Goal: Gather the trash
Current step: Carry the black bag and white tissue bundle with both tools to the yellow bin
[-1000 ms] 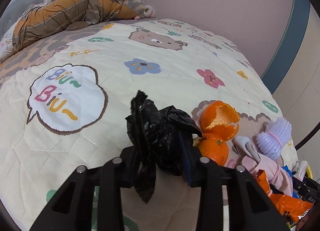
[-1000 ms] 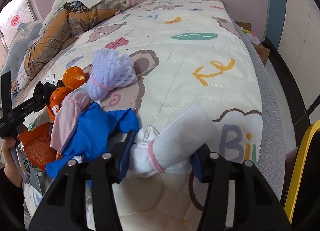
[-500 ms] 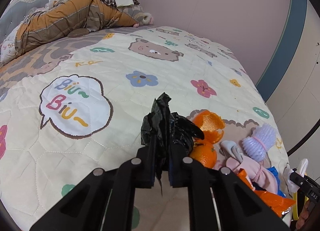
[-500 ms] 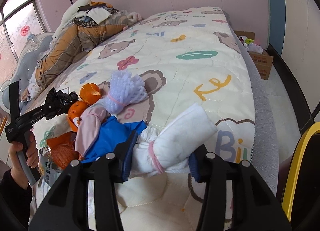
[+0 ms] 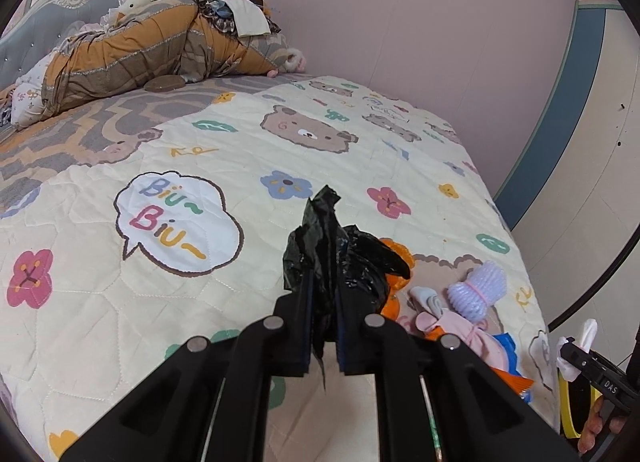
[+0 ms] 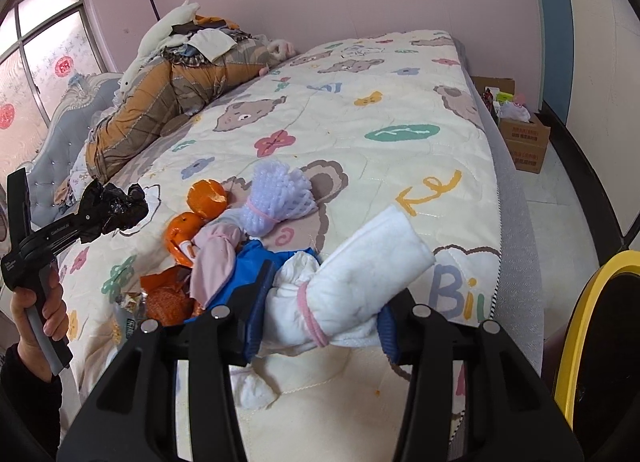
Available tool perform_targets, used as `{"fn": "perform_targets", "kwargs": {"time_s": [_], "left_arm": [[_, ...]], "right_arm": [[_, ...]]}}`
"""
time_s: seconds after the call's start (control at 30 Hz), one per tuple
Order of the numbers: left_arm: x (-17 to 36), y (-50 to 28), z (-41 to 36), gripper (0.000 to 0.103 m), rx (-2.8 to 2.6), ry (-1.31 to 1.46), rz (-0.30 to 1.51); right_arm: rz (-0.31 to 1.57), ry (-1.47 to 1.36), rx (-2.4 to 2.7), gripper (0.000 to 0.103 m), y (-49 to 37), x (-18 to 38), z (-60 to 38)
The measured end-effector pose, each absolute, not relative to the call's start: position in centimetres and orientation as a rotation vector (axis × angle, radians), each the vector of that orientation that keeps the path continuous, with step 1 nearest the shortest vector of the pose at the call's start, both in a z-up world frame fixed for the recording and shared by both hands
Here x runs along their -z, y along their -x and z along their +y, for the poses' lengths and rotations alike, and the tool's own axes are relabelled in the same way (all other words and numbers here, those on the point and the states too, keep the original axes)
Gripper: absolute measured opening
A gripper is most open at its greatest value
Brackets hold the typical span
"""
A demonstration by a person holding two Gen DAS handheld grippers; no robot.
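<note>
My left gripper (image 5: 322, 322) is shut on a crumpled black plastic bag (image 5: 340, 258) and holds it above the bed; the bag also shows in the right wrist view (image 6: 114, 206). My right gripper (image 6: 320, 322) is shut on a white cloth bundle (image 6: 352, 286) tied with a pink band, lifted over the bed's corner. On the quilt lie orange peels (image 6: 200, 210), a lilac foam net (image 6: 280, 196), a pink cloth (image 6: 214, 258), a blue bag (image 6: 248, 274) and an orange wrapper (image 6: 164, 296).
The quilted bed (image 5: 200, 166) carries a heap of blankets and clothes (image 5: 160, 50) at its head. A yellow-rimmed bin (image 6: 592, 334) stands at the right beside the bed. A cardboard box (image 6: 520, 134) sits on the floor by the wall.
My left gripper closed on the black bag and lifted it off the quilt. My right gripper rose with the white bundle held throughout.
</note>
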State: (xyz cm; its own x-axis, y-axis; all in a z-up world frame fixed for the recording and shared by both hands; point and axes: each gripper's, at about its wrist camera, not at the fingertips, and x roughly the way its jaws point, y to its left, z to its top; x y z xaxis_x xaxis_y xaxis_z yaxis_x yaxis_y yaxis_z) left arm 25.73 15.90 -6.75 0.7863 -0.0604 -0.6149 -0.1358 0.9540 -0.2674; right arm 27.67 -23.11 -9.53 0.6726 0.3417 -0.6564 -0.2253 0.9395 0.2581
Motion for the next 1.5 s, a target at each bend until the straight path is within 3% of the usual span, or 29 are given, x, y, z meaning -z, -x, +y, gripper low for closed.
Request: {"fn": "perform_targets", "kwargs": {"time_s": [0.57, 1.5], "left_arm": [[2.5, -22.0, 10.3, 0.008, 0.128, 0.285, 0.62], [0.7, -22.7, -11.5, 0.008, 0.548, 0.152, 0.65]], "right_arm": [[0.682, -0.137, -0.319, 0.044, -22.5, 3.3, -26.9], [0.609, -0.206, -0.048, 0.044, -18.2, -1.1, -43.4]]}}
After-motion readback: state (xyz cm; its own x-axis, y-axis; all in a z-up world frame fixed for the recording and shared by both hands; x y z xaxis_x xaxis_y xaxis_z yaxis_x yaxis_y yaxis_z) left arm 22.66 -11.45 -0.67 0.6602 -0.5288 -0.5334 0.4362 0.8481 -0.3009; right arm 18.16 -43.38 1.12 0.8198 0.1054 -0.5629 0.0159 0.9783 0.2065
